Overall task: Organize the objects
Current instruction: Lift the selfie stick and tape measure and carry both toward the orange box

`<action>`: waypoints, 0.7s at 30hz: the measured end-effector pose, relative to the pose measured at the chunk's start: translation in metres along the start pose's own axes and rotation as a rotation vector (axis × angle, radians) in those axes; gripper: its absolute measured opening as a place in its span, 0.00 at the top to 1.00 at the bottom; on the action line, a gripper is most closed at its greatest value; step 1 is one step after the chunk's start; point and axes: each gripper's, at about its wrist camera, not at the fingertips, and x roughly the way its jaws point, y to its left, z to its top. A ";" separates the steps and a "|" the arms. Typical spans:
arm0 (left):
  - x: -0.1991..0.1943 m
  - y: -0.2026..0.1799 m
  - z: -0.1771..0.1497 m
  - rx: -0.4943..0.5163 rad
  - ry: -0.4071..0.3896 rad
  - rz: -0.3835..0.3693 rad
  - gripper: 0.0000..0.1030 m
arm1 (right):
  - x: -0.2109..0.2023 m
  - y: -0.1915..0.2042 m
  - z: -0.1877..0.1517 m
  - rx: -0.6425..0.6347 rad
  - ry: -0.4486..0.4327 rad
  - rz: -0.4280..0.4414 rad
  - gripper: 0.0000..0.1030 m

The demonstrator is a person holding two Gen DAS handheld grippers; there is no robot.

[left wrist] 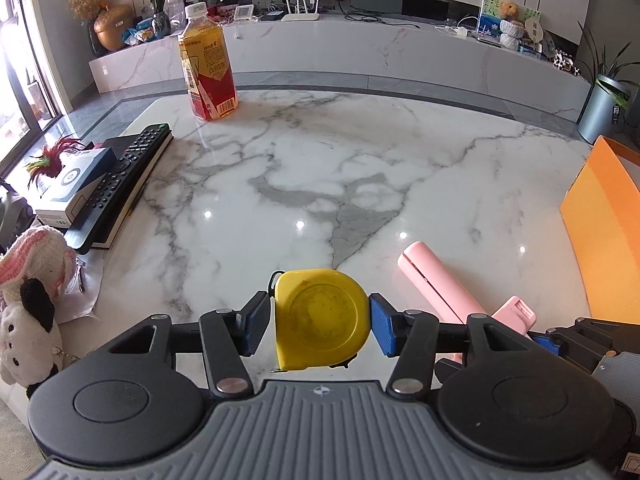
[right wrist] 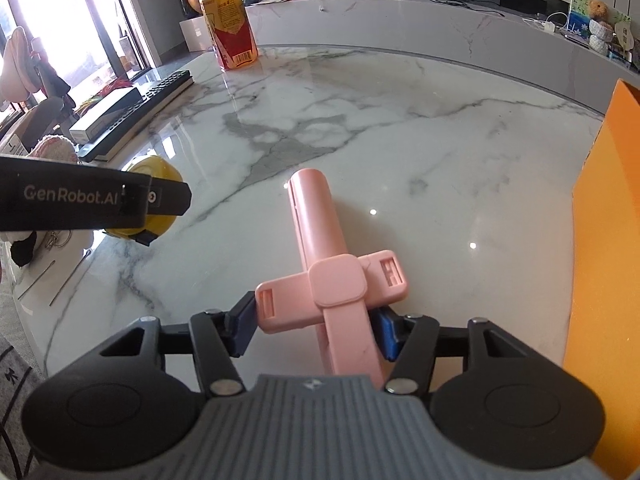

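My left gripper (left wrist: 320,324) is shut on a yellow tape measure (left wrist: 322,320), blue pads against both its sides, low over the marble table (left wrist: 320,168). The tape measure also shows in the right wrist view (right wrist: 156,172), partly behind the left gripper's black arm. My right gripper (right wrist: 316,328) is shut on a pink folding phone stand (right wrist: 328,280), gripped at its cross-shaped clamp, its round tube pointing away over the table. The stand also shows in the left wrist view (left wrist: 436,288), just right of the tape measure.
An orange box (left wrist: 604,224) stands at the right table edge, close to the right gripper (right wrist: 600,240). A tea bottle (left wrist: 208,64) stands at the far left. A black remote (left wrist: 128,172) lies on a book and boxes at left. Plush toys (left wrist: 28,304) sit near left.
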 end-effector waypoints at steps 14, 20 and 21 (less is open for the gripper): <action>-0.003 0.000 0.000 -0.007 -0.001 0.000 0.40 | -0.066 -0.004 0.011 0.067 -0.143 0.030 0.42; -0.001 -0.007 -0.003 0.017 0.010 -0.021 0.39 | -0.147 -0.022 0.019 0.161 -0.334 -0.032 0.42; -0.001 -0.008 -0.004 0.019 0.013 -0.024 0.39 | -0.159 -0.029 0.020 0.178 -0.351 -0.046 0.42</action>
